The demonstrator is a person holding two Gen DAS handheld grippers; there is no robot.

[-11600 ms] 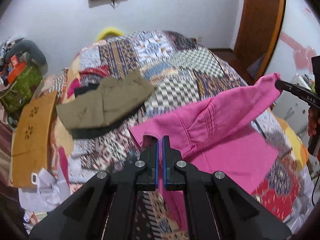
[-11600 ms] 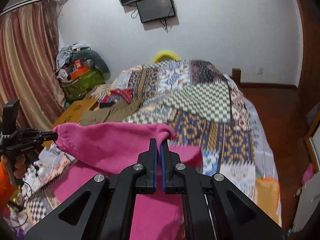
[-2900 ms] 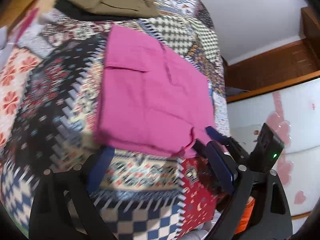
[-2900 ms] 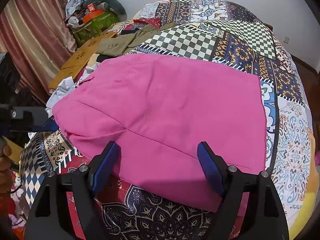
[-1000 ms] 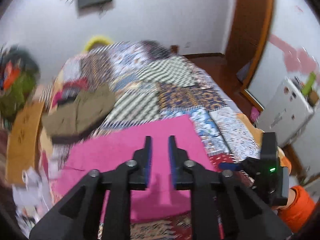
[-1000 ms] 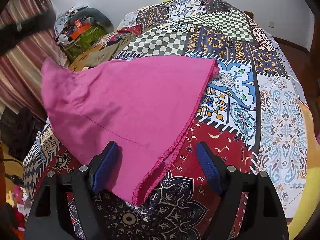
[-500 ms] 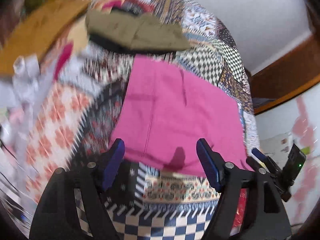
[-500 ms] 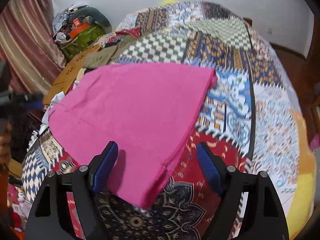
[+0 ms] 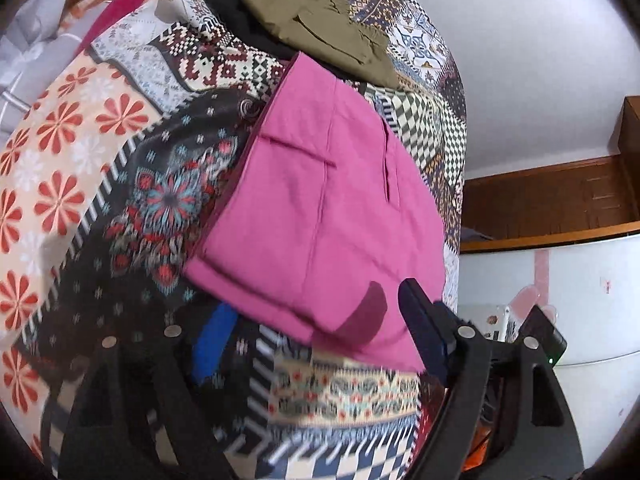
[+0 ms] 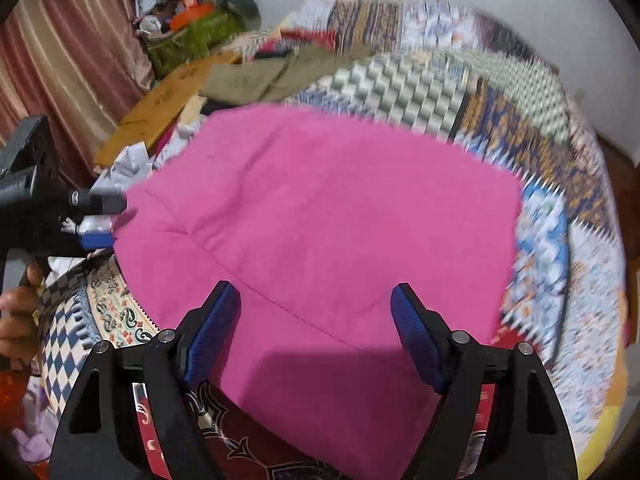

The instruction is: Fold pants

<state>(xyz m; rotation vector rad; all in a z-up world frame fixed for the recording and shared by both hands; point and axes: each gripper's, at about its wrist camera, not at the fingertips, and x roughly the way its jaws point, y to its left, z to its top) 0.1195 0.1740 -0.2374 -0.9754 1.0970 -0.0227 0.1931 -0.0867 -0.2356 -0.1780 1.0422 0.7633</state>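
Left wrist view: the left gripper (image 9: 316,340) is empty, jaws wide and closing slightly, the folded pink pants (image 9: 332,208) lying just ahead. The right gripper (image 10: 316,336) gapes over their near edge. Pinching only the top layer could undo the fold.

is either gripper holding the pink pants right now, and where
Nothing is held. The pink pants lie flat on the bed; the right gripper is open, and the left gripper is closing its jaws on nothing.
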